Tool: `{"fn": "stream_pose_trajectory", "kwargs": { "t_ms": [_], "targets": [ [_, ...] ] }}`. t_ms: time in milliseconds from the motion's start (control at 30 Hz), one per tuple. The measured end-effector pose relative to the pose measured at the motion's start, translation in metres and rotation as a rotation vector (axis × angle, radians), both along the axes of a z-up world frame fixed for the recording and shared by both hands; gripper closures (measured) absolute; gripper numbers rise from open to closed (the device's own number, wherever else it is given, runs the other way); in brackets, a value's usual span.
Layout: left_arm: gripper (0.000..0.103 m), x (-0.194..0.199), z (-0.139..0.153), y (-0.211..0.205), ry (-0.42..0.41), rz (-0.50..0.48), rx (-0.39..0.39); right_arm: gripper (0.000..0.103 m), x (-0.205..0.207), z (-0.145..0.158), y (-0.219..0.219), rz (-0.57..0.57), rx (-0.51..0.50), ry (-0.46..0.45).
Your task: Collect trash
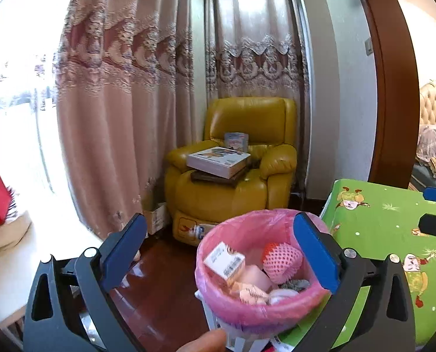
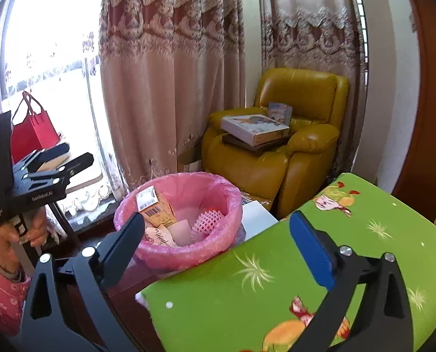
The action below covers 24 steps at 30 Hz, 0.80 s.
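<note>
Dark wooden floor [image 1: 159, 287] is left open between the pink-lined round waste bin [image 1: 218, 296] and curtain. The bin is set against the green cartoon-print table [image 2: 276, 293] edge and filled with an orange carton [image 1: 224, 259], pink foam netting [image 1: 282, 259] and papers. Both the left gripper [image 1: 220, 252] and right gripper [image 2: 218, 249] are held with jaws released, nothing grasped.

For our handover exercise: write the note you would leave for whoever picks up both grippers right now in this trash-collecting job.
Left gripper: open, empty, hovering by the bin.
Right gripper: open, empty, above the green tablecloth.
Pink-lined trash bin stands on the floor beside the table, before the yellow armchair.
Done: small carton, pink foam fruit net and paper scraps already in the bin.
Left: no loose trash visible on the table; check elsewhere.
</note>
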<state>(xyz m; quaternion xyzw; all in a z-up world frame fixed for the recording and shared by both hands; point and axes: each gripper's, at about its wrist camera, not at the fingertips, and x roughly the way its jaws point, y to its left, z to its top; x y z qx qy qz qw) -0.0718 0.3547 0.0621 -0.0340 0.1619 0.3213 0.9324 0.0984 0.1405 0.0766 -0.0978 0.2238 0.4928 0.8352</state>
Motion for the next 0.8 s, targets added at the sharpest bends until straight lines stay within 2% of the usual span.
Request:
{"fn": "stream_pose_trajectory", "kwargs": {
  "t_ms": [133, 333, 433, 667, 800],
  "targets": [
    [0.007, -0.021, -0.008, -0.028, 0.015, 0.014, -0.018, 0.005, -0.015, -0.016, -0.018, -0.013, 0.000, 0.022],
    [0.007, -0.038, -0.032, -0.071, 0.062, -0.030, 0.009, 0.005, -0.022, -0.052, -0.036, -0.057, -0.028, 0.057],
    [0.007, -0.042, -0.042, -0.089, 0.074, -0.042, 0.019, 0.005, -0.026, -0.057, -0.045, -0.074, -0.024, 0.050],
    [0.006, -0.047, -0.057, -0.110, 0.054, -0.070, -0.010, 0.005, -0.043, -0.065, -0.054, -0.089, 0.004, 0.007],
    [0.006, -0.044, -0.061, -0.118, 0.064, -0.062, 0.031, 0.005, -0.053, -0.063, -0.054, -0.078, 0.021, -0.013]
  ]
}}
